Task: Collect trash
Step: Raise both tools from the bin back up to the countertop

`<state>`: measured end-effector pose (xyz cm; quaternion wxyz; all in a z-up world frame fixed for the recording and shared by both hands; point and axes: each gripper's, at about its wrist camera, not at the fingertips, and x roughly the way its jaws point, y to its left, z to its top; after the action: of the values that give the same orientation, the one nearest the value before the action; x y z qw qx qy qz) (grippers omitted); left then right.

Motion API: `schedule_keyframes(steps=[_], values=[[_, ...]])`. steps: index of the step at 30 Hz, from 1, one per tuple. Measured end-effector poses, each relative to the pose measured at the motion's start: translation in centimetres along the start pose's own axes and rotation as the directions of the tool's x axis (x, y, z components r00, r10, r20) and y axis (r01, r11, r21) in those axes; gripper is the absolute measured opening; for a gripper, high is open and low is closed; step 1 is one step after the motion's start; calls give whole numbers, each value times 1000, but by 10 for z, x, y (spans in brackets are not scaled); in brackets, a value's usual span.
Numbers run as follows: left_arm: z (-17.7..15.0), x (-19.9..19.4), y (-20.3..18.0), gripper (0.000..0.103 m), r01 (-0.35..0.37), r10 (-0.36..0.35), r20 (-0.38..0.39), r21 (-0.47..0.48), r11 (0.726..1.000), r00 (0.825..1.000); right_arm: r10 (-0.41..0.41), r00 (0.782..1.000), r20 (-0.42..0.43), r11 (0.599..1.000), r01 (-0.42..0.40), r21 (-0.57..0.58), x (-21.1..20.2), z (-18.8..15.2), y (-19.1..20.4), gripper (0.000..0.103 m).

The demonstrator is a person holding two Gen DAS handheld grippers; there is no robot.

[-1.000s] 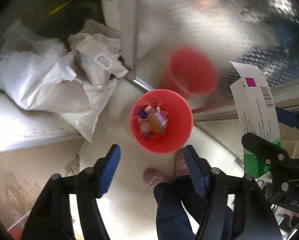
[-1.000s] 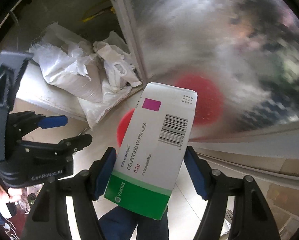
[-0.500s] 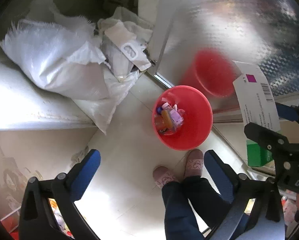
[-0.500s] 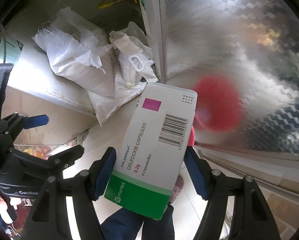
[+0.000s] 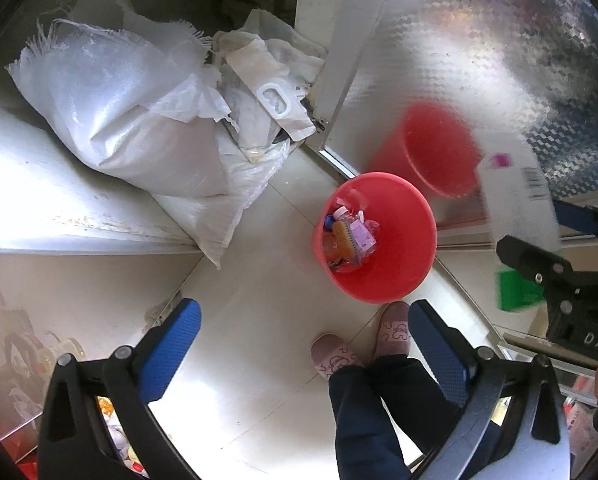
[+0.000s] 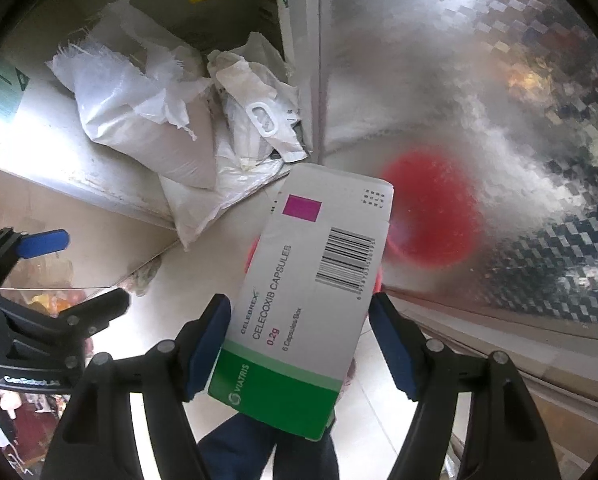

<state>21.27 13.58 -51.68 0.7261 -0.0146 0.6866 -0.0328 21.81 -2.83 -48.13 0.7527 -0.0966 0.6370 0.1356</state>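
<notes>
Pale tiled floor (image 5: 259,320); patterned reflective metal panel (image 6: 479,100); white woven sacks (image 5: 119,120) heaped left. Red bin (image 5: 399,248) holds litter. Medicine box (image 6: 311,280), printed "CELEBREX CELECOXIB CAPSULES 0.2g", "VIATRIS", sits between the right gripper (image 6: 301,344)'s opening jaws, right pad clear. Left gripper (image 5: 303,344) empty, spread wide above the floor.

Both grippers had black frames with silver screws and blue ribbed pads. The left gripper (image 5: 299,344) carried white lettering on its side, the right gripper (image 6: 299,336) also. The person wore dark blue trousers (image 5: 383,412) and pink patterned slippers (image 5: 395,330).
</notes>
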Motion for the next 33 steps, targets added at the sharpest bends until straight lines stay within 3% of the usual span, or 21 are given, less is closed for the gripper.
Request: schedule_keyframes(steps=[3,11,23,33], values=[[-2,-5,3,102,4,-4,4,-15,1000,1000,11,1000,-4,1000,-11,1,0,-1,-1,93],[-14,-58,4,102,-9,10,52,-26,1000,999,45,999,21,999,-44,-23,-39,-11,9,97],[-37,-217,-2,102,-24,37,206,-63,998,978,114,983,144,992,-105,-63,-188,-16,33,101],[-40,-305,-13,102,-10,34,320,-78,997,947,113,946,303,988,-76,-133,-284,-8,38,102]])
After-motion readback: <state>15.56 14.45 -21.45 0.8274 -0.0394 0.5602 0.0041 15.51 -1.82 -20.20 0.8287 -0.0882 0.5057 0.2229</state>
